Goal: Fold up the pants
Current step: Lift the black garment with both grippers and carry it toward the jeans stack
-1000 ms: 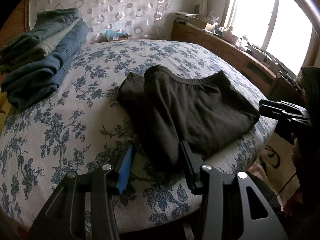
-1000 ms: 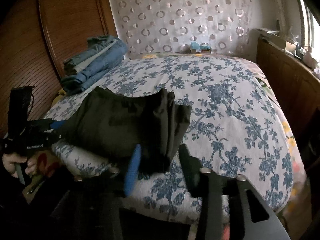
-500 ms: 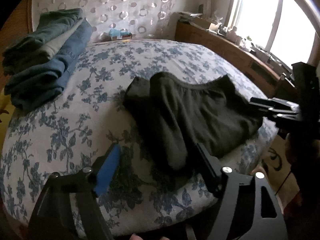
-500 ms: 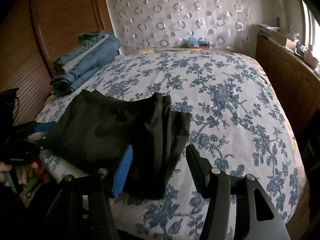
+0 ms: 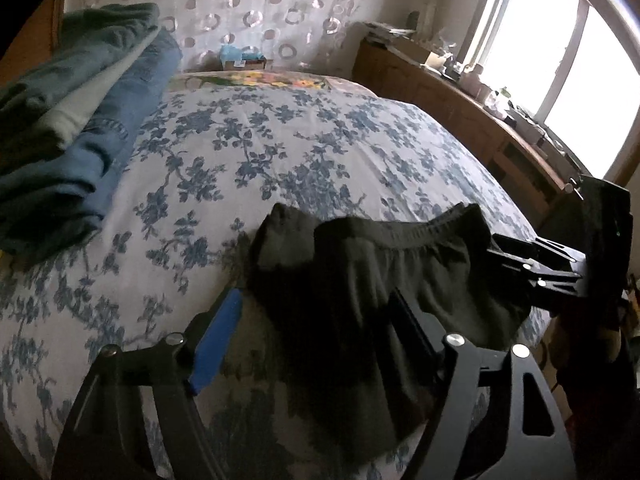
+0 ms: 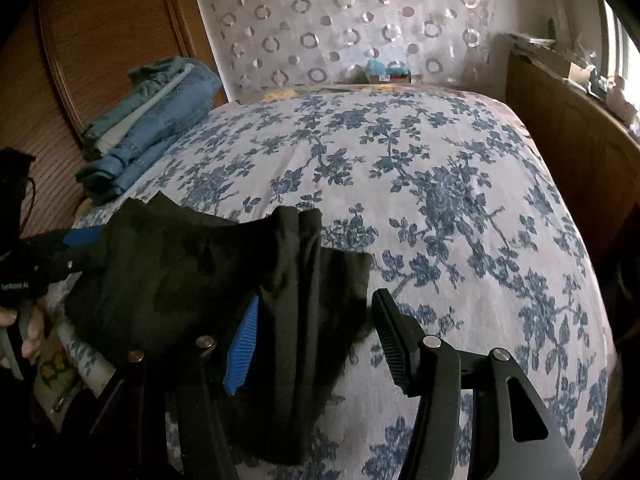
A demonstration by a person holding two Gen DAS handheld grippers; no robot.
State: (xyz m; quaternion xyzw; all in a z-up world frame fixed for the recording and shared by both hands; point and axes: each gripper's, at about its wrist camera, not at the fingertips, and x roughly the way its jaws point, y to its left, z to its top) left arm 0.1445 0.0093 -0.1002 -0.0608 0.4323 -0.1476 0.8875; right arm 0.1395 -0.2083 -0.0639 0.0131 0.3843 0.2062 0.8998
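Dark folded pants lie at the near edge of the floral bedspread, elastic waistband toward the far side. My left gripper straddles one folded end; its jaws are closing, with the blue pad still off the cloth. From the other side, my right gripper stands open around the opposite fold of the pants, its black pad clear of the fabric. The right gripper shows at the pants' right edge in the left wrist view, and the left gripper shows at their left edge in the right wrist view.
A stack of folded jeans rests on the bed's left side. A wooden cabinet with clutter runs under the window. A small box sits beyond the bed's far end. A hand grips the left tool.
Both pairs of jaws have widened off the pants' folded ends. The pants have stayed on the bed while both grippers shifted along its edge.
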